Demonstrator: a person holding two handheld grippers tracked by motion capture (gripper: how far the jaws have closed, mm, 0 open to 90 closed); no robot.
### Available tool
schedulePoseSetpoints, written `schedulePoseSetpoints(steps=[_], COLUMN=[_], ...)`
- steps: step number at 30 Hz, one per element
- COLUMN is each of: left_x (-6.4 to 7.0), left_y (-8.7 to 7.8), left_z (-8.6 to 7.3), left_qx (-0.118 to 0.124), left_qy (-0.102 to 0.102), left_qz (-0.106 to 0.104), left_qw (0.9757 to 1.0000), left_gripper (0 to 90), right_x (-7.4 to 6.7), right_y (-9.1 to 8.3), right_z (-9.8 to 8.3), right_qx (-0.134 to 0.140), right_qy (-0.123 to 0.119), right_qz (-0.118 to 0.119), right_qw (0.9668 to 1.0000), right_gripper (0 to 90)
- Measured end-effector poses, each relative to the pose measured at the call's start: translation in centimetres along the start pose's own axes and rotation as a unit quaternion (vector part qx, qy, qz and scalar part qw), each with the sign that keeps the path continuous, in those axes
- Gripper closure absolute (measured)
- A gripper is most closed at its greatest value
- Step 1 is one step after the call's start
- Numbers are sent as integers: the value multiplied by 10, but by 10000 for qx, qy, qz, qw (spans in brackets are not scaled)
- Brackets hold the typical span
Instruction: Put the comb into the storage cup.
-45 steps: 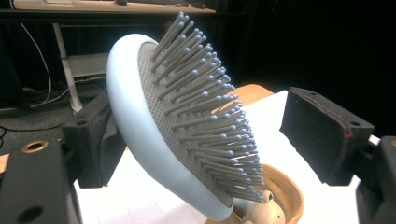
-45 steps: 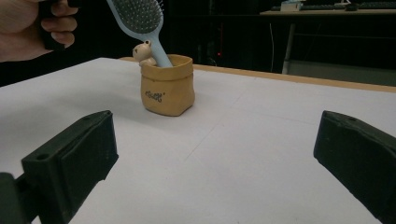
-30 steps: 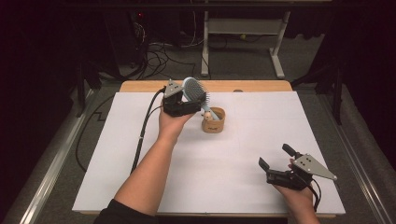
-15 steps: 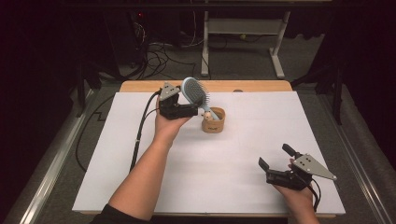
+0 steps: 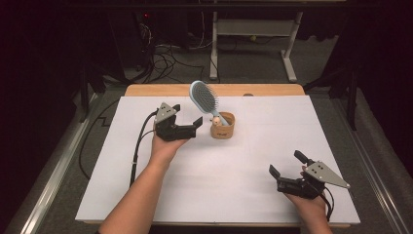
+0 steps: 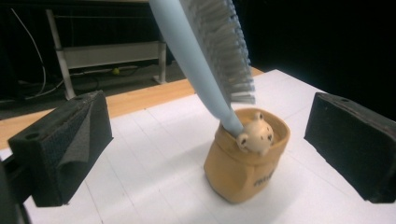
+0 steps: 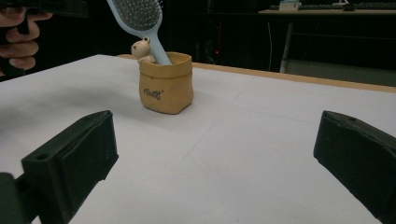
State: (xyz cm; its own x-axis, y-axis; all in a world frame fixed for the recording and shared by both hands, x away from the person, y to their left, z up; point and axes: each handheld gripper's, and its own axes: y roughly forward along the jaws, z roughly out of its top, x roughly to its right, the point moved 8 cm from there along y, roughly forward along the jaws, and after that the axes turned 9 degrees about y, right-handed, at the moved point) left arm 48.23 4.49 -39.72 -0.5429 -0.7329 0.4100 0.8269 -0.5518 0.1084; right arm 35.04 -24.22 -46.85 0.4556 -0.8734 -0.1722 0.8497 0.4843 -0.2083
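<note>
A light blue hairbrush [image 5: 204,99] stands handle-down in a small tan pouch [image 5: 222,127] near the middle back of the white table, leaning up and to the left. A little cream bear figure [image 6: 255,136] peeks over the pouch's rim beside the handle. My left gripper [image 5: 187,116] hovers just left of the pouch, open, with nothing between its jaws; the pouch [image 6: 245,163] and brush [image 6: 205,56] sit ahead of it. My right gripper [image 5: 287,164] rests open near the front right, far from the pouch [image 7: 166,83] and brush [image 7: 140,21].
A white sheet [image 5: 204,195] covers the table, with a wooden strip [image 5: 272,89] bare along the back edge. A black cable [image 5: 139,146] trails from the left gripper toward the left. A metal table frame [image 5: 253,34] and cables lie on the floor behind.
My left gripper has let go of the hairbrush, opened, and drawn back toward the front left. The brush now stands in the pouch alone. The right gripper has not moved.
</note>
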Motion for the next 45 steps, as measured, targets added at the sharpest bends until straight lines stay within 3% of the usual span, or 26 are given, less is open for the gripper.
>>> schedulePoseSetpoints(steps=[7, 16, 25, 35, 38, 41, 45], left_x=[-7, -14, -12, -22, -29, -32, -28], left_y=[-22, -60, -104, -149, -160, -170, -176], left_z=[-10, -26, -31, -21, -16, -15, -16], left_qx=[-47, -201, -180, -83, -29, 3, -28], left_qy=[-228, -176, -61, 99, 3, 178, 290], left_qz=[-67, -51, -139, -83, 1, 48, -60], left_qw=[9997, 9996, 9997, 9999, 10000, 9998, 9996], left_gripper=[19, 19, 19, 14, 6, 6, 5], right_x=[0, 0, -1, 0, -1, -1, -1], right_y=[0, -1, -1, -3, -4, -5, -8], right_z=[-1, 0, -1, 0, 0, 0, -1], right_qx=[-12, -11, -24, 20, 26, 22, 28], right_qy=[-8, -21, -35, -3, -22, -19, 0], right_qz=[-22, -20, -27, -59, -49, -64, -122], right_qw=[10000, 10000, 10000, 10000, 10000, 10000, 9999], right_gripper=[0, 1, 1, 0, 1, 0, 0])
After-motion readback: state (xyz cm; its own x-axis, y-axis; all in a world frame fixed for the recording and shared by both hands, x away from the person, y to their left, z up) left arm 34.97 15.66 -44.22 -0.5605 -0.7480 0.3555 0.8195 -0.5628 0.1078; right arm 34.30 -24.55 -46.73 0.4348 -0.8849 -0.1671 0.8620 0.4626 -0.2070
